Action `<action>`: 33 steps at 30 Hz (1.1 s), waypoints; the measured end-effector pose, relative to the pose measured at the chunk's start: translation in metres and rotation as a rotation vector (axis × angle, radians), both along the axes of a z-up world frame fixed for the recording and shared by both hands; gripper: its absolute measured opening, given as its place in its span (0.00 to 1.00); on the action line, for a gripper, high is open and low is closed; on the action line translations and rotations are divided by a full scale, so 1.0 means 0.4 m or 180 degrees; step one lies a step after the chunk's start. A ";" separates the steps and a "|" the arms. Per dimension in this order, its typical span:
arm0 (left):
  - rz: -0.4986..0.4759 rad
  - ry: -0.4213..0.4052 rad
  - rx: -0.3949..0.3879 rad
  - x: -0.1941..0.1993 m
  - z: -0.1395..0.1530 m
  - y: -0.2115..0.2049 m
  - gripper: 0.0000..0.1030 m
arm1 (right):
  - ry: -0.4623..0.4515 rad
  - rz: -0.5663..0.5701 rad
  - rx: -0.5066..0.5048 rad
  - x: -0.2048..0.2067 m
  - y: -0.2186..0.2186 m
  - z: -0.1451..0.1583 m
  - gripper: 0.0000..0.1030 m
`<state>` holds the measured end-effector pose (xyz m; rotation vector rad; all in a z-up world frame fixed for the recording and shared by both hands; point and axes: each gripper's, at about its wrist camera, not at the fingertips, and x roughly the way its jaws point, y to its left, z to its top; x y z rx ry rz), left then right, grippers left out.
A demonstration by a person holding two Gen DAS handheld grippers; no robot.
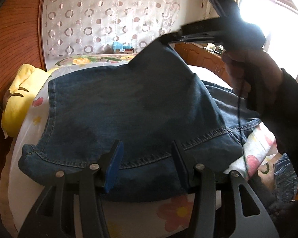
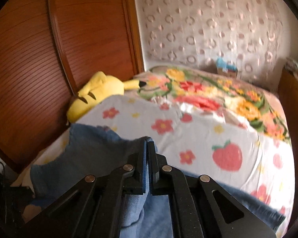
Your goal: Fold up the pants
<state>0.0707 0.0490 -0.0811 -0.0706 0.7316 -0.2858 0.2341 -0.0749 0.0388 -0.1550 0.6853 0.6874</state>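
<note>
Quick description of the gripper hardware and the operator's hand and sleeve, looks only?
Both grippers match: the left gripper and right gripper have matte black plastic linkage arms with triangular cut-outs and round silver pivot pins. Their flat black fingers carry blue pads on the inner faces. The bare right hand emerges from a dark sleeve, and a thin black cable hangs below it.

A yellow plush [image 2: 101, 91] and wooden wardrobe [image 2: 49, 59] crowd the bed's [image 2: 208, 130] left edge.

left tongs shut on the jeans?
No: in the left wrist view the left tongs stand wide open over the jeans, blue pads apart.
</note>
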 end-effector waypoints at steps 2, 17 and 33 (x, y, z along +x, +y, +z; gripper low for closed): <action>-0.0016 -0.0016 -0.0017 -0.008 0.005 0.000 0.48 | -0.0115 0.0052 -0.0007 -0.008 0.021 0.021 0.00; 0.0027 0.0031 -0.0010 -0.022 -0.013 0.014 0.48 | -0.0218 -0.0257 -0.0281 0.046 0.046 0.053 0.00; 0.0132 -0.0001 0.0107 -0.002 0.028 0.001 0.48 | -0.0078 -0.0517 -0.0441 -0.071 -0.243 -0.037 0.56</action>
